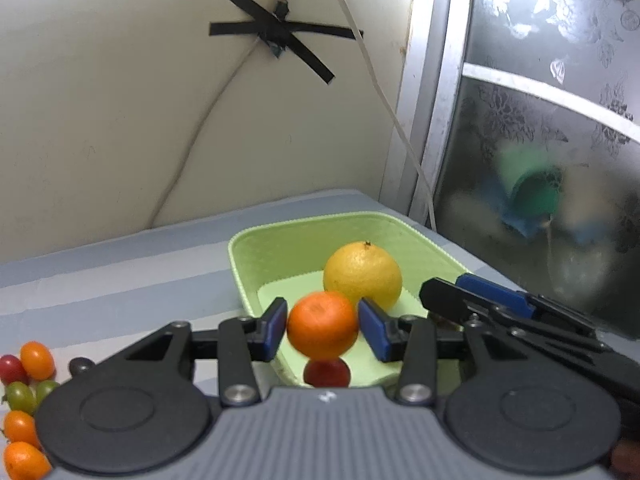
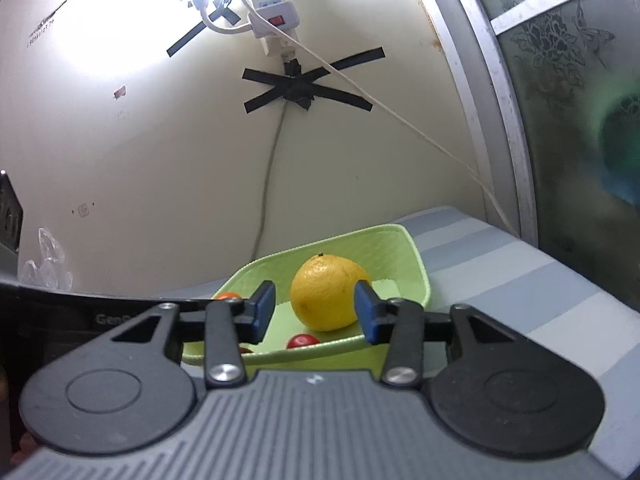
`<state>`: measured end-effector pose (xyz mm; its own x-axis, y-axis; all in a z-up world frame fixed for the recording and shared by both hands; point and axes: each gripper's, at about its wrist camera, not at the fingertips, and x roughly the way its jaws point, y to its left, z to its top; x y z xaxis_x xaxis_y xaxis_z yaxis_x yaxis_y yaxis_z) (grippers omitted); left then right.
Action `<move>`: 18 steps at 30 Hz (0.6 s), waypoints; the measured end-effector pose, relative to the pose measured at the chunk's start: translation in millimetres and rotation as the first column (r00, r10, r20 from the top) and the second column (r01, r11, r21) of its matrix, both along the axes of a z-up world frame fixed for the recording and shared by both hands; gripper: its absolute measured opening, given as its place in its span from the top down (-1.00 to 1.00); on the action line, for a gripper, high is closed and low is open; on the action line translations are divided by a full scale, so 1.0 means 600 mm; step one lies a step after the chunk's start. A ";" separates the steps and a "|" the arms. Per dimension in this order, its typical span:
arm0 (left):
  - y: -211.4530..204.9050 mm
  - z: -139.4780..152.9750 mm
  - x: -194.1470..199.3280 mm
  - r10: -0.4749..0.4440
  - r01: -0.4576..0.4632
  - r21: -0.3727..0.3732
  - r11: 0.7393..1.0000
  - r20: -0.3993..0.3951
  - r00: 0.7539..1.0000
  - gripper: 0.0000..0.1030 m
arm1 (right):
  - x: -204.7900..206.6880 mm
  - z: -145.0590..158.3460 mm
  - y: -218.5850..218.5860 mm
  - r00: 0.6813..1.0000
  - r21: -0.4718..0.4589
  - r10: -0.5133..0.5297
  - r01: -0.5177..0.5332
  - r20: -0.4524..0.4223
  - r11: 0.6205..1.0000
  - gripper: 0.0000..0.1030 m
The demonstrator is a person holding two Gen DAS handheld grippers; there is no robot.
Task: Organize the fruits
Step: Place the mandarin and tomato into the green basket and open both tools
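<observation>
A green tray (image 1: 248,280) sits on the striped table and holds a big yellow orange (image 1: 362,274) and a red tomato (image 1: 327,373). My left gripper (image 1: 322,330) is over the tray's near left part, with a small mandarin (image 1: 322,325) between its blue pads; the right pad stands slightly off it, and the fruit looks blurred. In the right wrist view my right gripper (image 2: 315,310) is open and empty above the tray's (image 2: 416,264) near rim, with the yellow orange (image 2: 326,296) beyond its fingertips and a red tomato (image 2: 303,341) below. The right gripper also shows in the left wrist view (image 1: 480,300).
Several cherry tomatoes and kumquats (image 1: 28,396) lie on the table at the left. A wall with taped cables and a power strip (image 2: 272,8) stands behind. A frosted glass door (image 1: 540,160) is on the right. A plastic bag (image 2: 46,260) lies at the far left.
</observation>
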<state>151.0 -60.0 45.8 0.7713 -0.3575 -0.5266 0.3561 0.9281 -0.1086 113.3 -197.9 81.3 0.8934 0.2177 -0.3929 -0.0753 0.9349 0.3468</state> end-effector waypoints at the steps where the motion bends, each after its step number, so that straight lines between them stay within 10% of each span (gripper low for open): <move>1: 0.004 0.004 -0.004 0.007 -0.007 -0.002 1.000 0.010 1.000 0.08 | -0.001 0.001 0.001 1.000 -0.003 -0.005 0.005 0.009 1.000 0.09; 11: 0.111 0.069 -0.055 0.157 -0.150 -0.070 0.986 0.113 0.981 0.04 | -0.006 0.004 -0.008 0.999 0.011 -0.032 0.032 0.030 0.999 0.09; 18: 0.290 0.060 -0.140 0.443 -0.438 -0.070 0.896 0.113 0.889 0.04 | -0.007 0.005 -0.007 0.999 0.012 -0.035 0.034 0.029 0.999 0.10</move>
